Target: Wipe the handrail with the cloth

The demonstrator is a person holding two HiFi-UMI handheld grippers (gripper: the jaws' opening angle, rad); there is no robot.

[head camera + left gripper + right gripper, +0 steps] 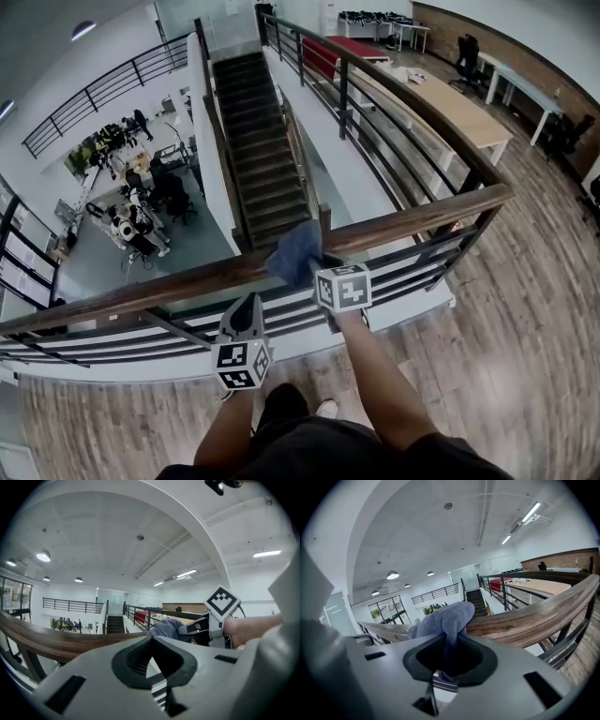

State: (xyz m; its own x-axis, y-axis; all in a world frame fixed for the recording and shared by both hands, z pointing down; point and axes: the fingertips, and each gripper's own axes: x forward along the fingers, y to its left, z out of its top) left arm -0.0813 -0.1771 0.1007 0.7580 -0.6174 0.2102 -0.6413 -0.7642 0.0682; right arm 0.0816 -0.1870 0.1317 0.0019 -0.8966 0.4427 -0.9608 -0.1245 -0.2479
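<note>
Head view: the cloth (298, 251) lay draped over the wooden rail (141, 291), bunched at the tip of the right claw (322, 265). The left claw (249, 305) hung on the rail's near side, apart from the cloth.

Left gripper view: its jaws were together, with nothing between them. The cloth (164, 627) sat off to the right on the rail.

Right gripper view: the jaws were clamped on a fold of cloth (443, 618), the rest heaped ahead on the rail's top. Soft, light and limp, it probably needs a bunched hold and pressure to wipe well.
</note>
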